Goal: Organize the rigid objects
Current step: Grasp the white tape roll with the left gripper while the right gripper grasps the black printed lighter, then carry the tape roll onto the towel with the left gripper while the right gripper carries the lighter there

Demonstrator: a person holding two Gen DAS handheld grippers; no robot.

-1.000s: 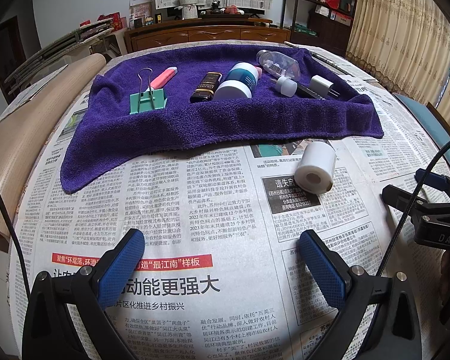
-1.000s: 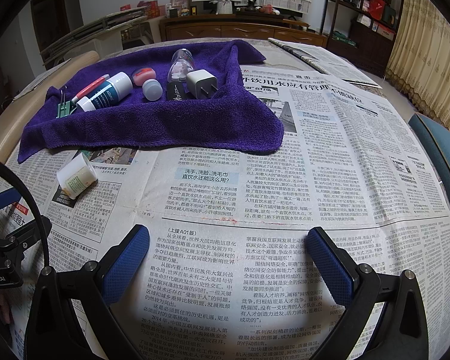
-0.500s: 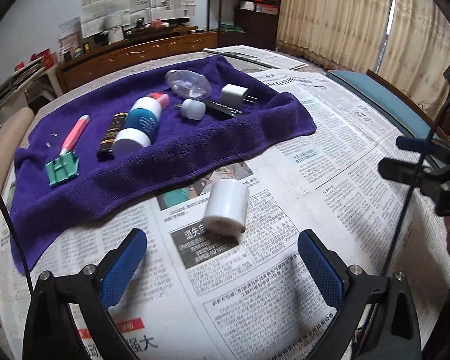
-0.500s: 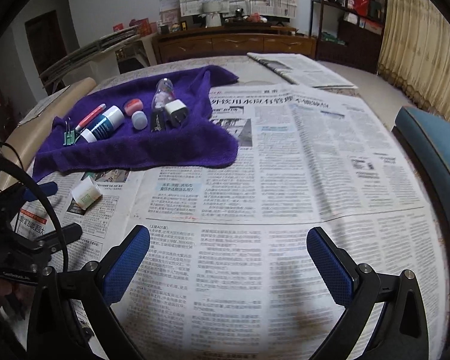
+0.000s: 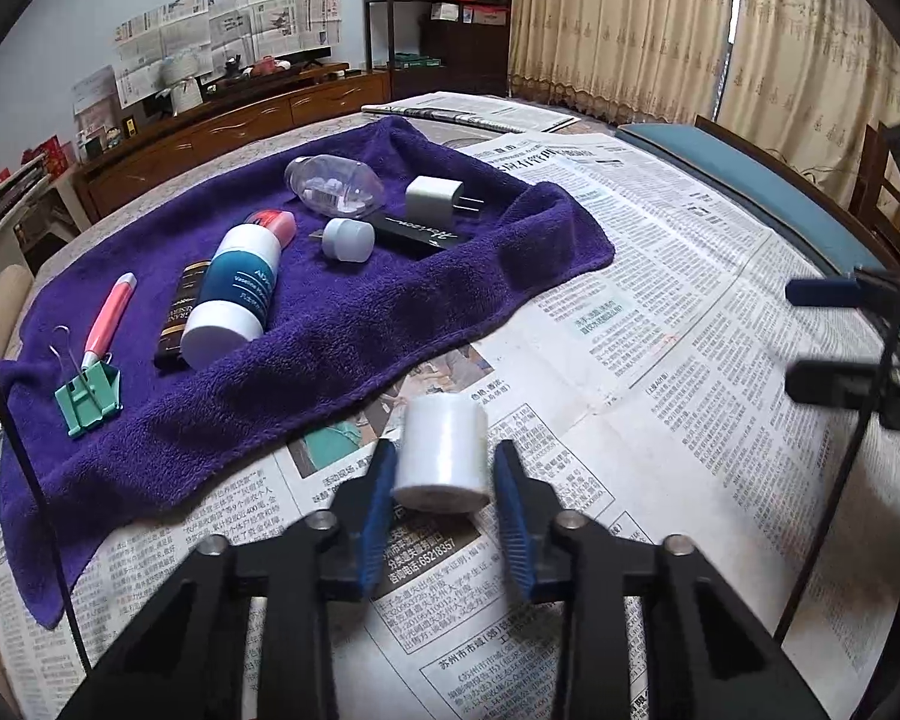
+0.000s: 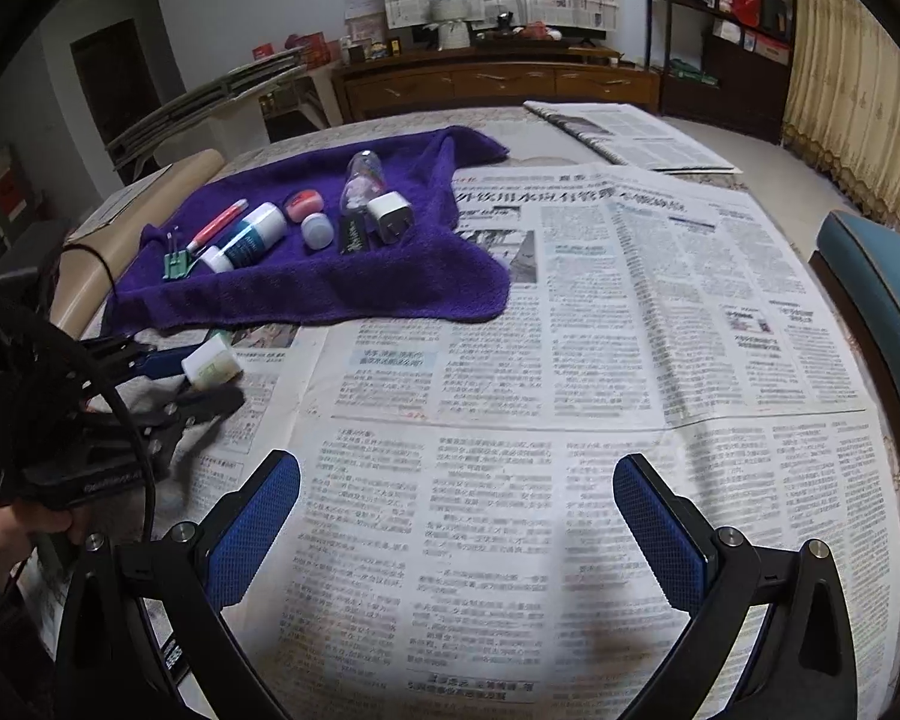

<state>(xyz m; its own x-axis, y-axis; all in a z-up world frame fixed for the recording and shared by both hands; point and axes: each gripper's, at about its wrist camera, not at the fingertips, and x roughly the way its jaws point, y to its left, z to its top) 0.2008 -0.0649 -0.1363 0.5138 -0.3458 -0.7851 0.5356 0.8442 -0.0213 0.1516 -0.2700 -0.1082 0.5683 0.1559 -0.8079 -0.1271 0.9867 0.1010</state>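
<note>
Between closing left hand-held gripper (image 5: 442,495) jaws: white roll (image 5: 442,452).

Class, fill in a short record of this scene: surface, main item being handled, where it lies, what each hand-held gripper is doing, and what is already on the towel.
surface: newspaper over a table
main item: white roll
location: lying on the newspaper, just off the purple towel
left hand-held gripper: jaws closing, roll between them
right hand-held gripper: open, nothing between its jaws
on towel: green binder clip, pink pen, blue-and-white bottle, clear bottle, white charger plug
</note>
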